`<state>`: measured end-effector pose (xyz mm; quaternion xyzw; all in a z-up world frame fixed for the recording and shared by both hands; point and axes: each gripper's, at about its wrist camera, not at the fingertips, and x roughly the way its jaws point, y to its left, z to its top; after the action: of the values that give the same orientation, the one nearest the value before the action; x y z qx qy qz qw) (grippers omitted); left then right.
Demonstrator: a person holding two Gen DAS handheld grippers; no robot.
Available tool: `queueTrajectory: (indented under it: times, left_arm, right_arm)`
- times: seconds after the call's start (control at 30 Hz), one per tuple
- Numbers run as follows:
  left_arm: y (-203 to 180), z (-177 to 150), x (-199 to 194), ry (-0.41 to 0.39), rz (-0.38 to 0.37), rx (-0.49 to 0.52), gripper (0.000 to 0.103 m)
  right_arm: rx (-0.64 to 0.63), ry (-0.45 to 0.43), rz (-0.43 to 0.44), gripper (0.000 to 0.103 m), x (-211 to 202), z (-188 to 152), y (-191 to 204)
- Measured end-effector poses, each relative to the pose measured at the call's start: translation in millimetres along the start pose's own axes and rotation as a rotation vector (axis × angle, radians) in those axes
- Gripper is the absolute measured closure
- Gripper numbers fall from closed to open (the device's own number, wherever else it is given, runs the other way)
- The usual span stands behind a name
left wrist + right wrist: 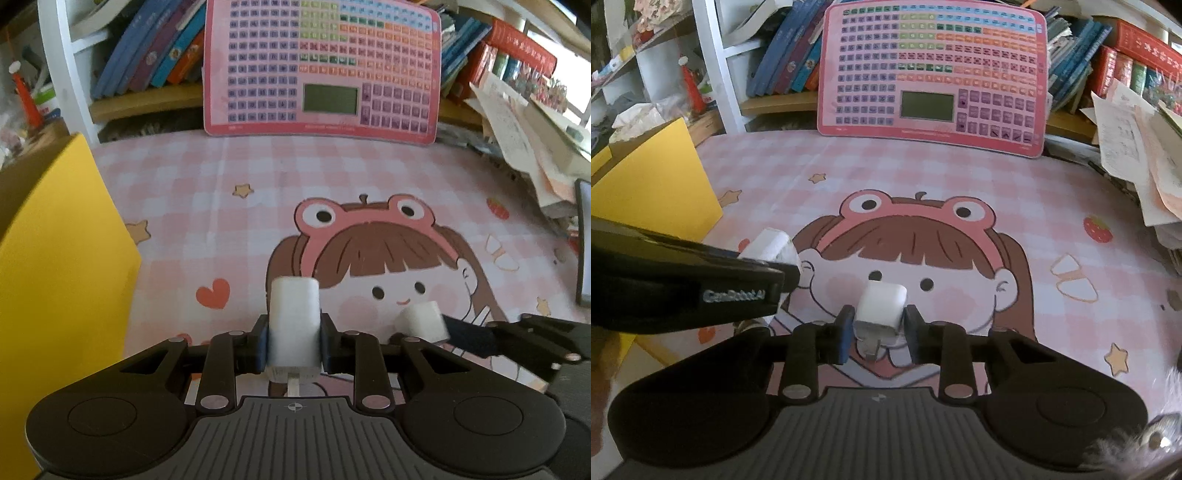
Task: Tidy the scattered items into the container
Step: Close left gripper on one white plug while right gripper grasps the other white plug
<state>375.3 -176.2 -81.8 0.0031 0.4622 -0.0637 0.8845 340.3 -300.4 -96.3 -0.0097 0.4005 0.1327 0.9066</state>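
My left gripper (293, 341) is shut on a white charger plug (293, 325), held upright above the pink cartoon mat (332, 177). My right gripper (879, 330) is shut on a smaller white charger plug (881, 310) with its metal prongs toward the camera. In the left wrist view the right gripper (439, 328) and its plug (423, 321) show at the lower right. In the right wrist view the left gripper (783, 258) and its plug (770, 245) show at the left. The yellow container (62, 266) stands at the left; it also shows in the right wrist view (653, 184).
A pink learning tablet (321, 70) leans against the bookshelf (147, 99) at the back. Loose papers and books (524, 140) pile up at the right. A dark phone edge (583, 243) lies at the far right of the mat.
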Motion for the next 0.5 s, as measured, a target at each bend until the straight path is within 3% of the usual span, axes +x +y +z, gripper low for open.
queueTrajectory:
  times: [0.5]
  left_arm:
    - [-12.3,-25.0,-42.3,-0.032,-0.112,0.03,0.078]
  right_arm:
    - [0.026,0.002,-0.007,0.076,-39.5,-16.3,2.8]
